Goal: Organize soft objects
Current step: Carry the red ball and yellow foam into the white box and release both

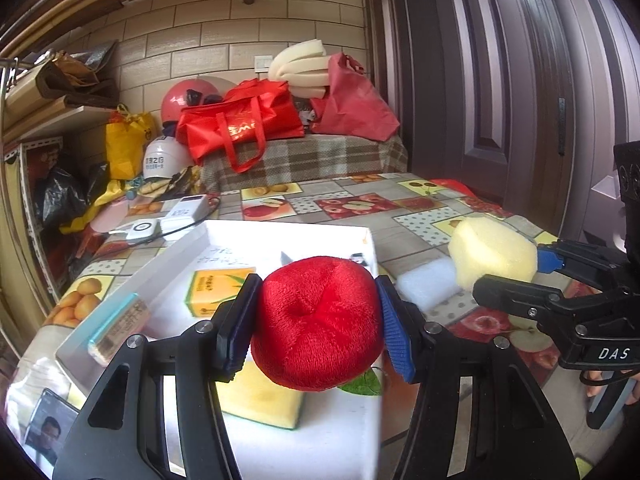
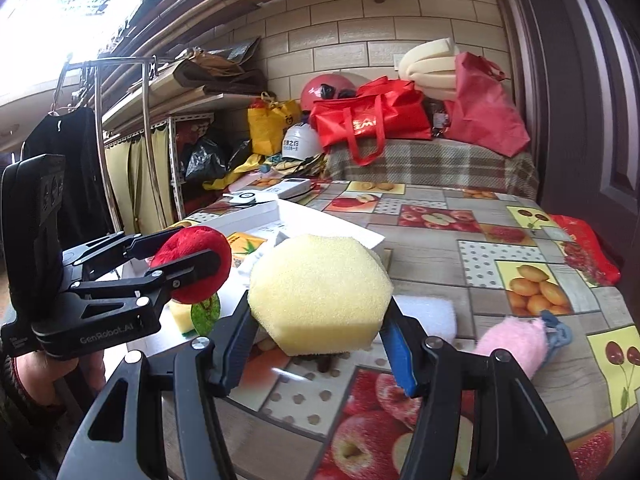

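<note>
Left gripper (image 1: 316,320): both blue-padded fingers are clamped on a round red plush ball (image 1: 318,324), the pads pressed into its flanks and the ball bulging past them above and below, clear of any surface. Directly beneath the fingertips, inside a shallow white cardboard box (image 1: 370,240), lies a yellow rectangular sponge block (image 1: 260,400) with a green leaf-shaped piece just beside it; further ahead of the fingers in the same box stands a small yellow-and-green carton (image 1: 216,292). Right gripper (image 2: 318,312): its fingers are clamped on a pale yellow hexagonal foam sponge (image 2: 320,292), which is lifted off the fruit-patterned tablecloth (image 2: 520,248) and sits to the right of the box. Just beyond the right fingertip a white foam slab (image 2: 428,312) rests on the cloth, and outboard of that finger lies a pink fluffy cloth roll (image 2: 516,344), not yet handled. Far beyond both sets of fingers, red bags and helmets are piled against the tiled wall. Assessment: the ball appears about to go into the box and the hexagonal sponge seems due to follow. Risks noted: the two grippers are near one another at the box edge, so a converging approach could knock fingers together; the ball is gripped only at its sides and, being round and compressible, could squirt out if squeezed unevenly or released high, rolling off the sponge block below; the box wall is light and could be dragged by a low finger.
</note>
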